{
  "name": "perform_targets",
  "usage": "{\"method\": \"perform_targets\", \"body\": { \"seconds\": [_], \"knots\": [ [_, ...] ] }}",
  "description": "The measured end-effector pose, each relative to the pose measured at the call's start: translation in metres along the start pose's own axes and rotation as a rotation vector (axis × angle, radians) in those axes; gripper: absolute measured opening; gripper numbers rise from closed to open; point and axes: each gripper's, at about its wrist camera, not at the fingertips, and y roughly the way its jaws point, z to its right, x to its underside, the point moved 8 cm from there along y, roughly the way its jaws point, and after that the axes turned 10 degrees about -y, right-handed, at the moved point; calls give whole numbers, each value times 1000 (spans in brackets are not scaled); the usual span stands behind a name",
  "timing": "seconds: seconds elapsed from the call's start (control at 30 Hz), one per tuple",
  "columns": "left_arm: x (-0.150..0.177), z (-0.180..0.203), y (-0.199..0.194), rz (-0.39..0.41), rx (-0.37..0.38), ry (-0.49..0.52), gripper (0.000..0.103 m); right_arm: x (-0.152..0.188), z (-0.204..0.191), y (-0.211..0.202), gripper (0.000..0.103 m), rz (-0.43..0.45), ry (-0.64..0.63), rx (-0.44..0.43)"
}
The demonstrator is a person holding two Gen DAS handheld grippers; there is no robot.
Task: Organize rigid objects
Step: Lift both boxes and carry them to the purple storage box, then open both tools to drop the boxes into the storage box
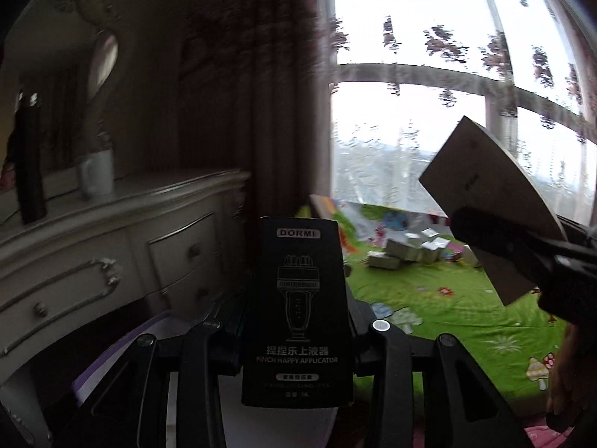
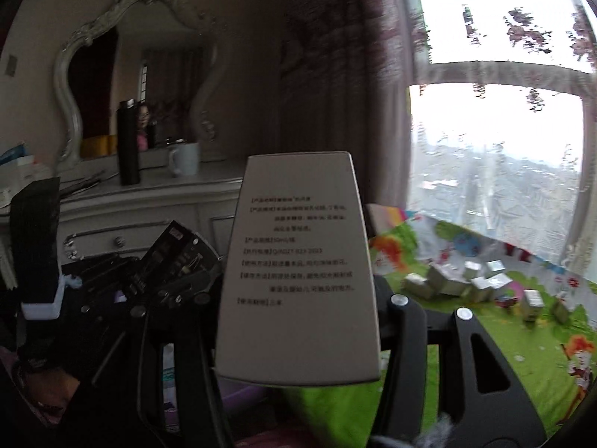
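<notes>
My left gripper [image 1: 296, 321] is shut on a black DORMI box [image 1: 298, 298], held upright in the air. My right gripper [image 2: 298, 317] is shut on a white box [image 2: 298, 268] with printed text, also held up. In the left wrist view the right gripper [image 1: 530, 250] and its white box [image 1: 496, 205] show at the right, tilted. In the right wrist view the left gripper and its black box [image 2: 175, 257] show at the lower left. A pile of several small silvery boxes [image 2: 466, 280] lies on the green play mat [image 2: 522, 354]; it also shows in the left wrist view [image 1: 410, 250].
A white dresser [image 1: 112, 231] stands at the left with a white mug [image 1: 97, 171], a dark bottle [image 1: 30, 160] and an ornate mirror [image 2: 123, 74]. A dark curtain [image 1: 253, 93] and a bright window [image 1: 447, 112] stand behind the mat.
</notes>
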Motion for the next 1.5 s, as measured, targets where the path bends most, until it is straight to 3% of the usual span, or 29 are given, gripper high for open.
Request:
{"method": "perform_targets", "body": {
  "seconds": [0.47,0.6,0.77,1.03,1.23,1.5],
  "knots": [
    [21,-61,5,-76,-124,-91,40,12,-72,38,55,-108,-117,-198],
    [37,-85,16,-190,-153,-162,40,22,-91,62,55,-230,-106,-287],
    [51,-111,27,-291,-225,-193,40,39,-109,89,55,-387,-100,-338],
    [101,-152,50,-528,-300,-257,40,95,-147,132,55,-651,-97,-432],
    [130,-165,53,-633,-320,-265,40,122,-169,136,55,-720,-140,-469],
    [140,-172,51,-667,-345,-283,41,136,-177,139,55,-757,-122,-489]
  ]
}}
